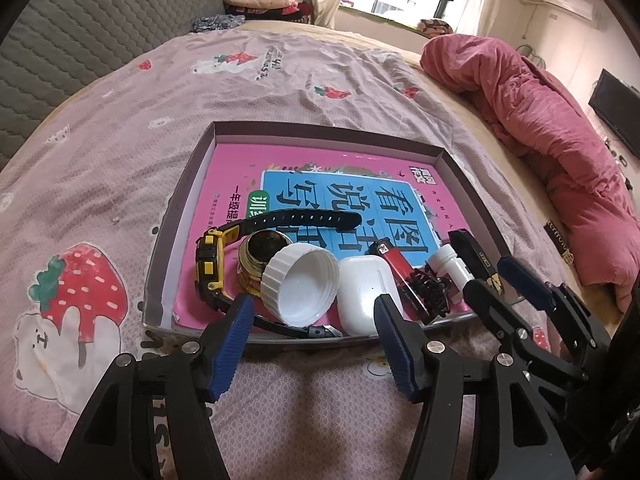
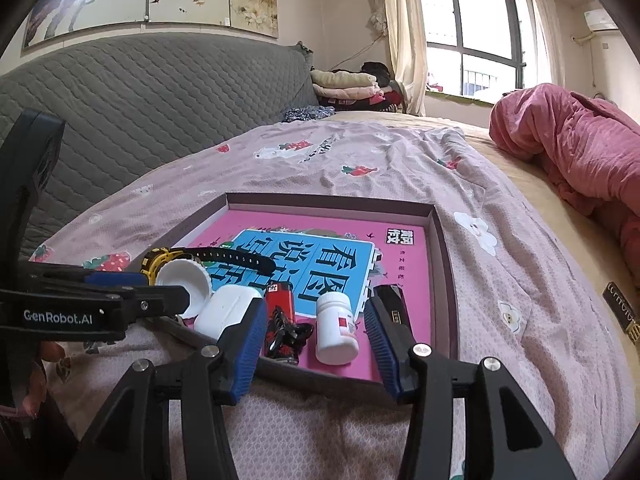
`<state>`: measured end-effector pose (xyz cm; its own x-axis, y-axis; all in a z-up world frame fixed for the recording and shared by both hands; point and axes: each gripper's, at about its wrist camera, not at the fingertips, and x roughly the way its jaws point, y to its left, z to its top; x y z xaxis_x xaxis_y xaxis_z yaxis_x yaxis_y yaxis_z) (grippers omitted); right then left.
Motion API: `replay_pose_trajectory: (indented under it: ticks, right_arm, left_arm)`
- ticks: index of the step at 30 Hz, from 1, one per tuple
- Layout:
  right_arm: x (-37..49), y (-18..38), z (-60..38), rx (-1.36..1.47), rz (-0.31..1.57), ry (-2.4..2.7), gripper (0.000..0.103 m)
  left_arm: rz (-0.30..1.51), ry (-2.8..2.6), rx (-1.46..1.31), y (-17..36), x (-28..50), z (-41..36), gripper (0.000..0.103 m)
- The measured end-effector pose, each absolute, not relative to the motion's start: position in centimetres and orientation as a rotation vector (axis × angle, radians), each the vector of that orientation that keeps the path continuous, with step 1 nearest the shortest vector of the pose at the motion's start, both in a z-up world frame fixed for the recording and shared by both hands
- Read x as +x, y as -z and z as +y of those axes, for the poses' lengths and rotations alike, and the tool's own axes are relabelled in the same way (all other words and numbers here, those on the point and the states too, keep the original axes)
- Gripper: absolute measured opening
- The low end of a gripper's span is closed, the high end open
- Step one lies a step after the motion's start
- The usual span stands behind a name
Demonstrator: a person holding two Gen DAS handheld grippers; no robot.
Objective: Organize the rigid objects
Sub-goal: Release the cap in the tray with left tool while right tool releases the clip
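Note:
A shallow box tray [image 1: 320, 127] [image 2: 332, 200] lies on the bed with a pink book [image 1: 240, 160] in it. Along its near edge sit a yellow-black watch [image 1: 208, 268], a gold jar [image 1: 252, 264], a white cap [image 1: 300, 288], a white earbud case [image 1: 360, 292], a red lighter [image 2: 280, 296], a black coil [image 2: 286, 334], a white pill bottle [image 2: 336, 328] and a black case [image 2: 394, 308]. My left gripper [image 1: 316, 344] is open just short of the cap and holds nothing. My right gripper [image 2: 316, 340] is open, empty, facing the coil and bottle.
The sheet [image 1: 200, 80] around the tray has a strawberry print. A rumpled pink quilt [image 1: 540, 128] lies to the right, with a small black tag [image 2: 624, 312] near it. A grey headboard [image 2: 160, 100] and folded clothes [image 2: 344, 84] stand behind. A person's hand [image 2: 36, 380] shows at the lower left.

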<state>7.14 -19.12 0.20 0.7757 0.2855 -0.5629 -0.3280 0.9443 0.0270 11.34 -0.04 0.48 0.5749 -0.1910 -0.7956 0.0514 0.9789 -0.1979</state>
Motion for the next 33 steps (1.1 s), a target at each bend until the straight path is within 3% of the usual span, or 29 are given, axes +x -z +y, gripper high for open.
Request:
replay_pose_trajectory:
  ticks: [6,33]
  right_arm:
    - [6.2,-0.4,-19.1,-0.076,0.6,-0.315,0.05]
    - [1.1,-2.2,-18.9,-0.051,0.64,-0.179,0.05]
  left_arm:
    - [0.932,0.154,-0.154,-1.2,10.5,-0.1,0.07]
    - [0.908,0.126,-0.147,-2.2,5.0,1.0,0.075]
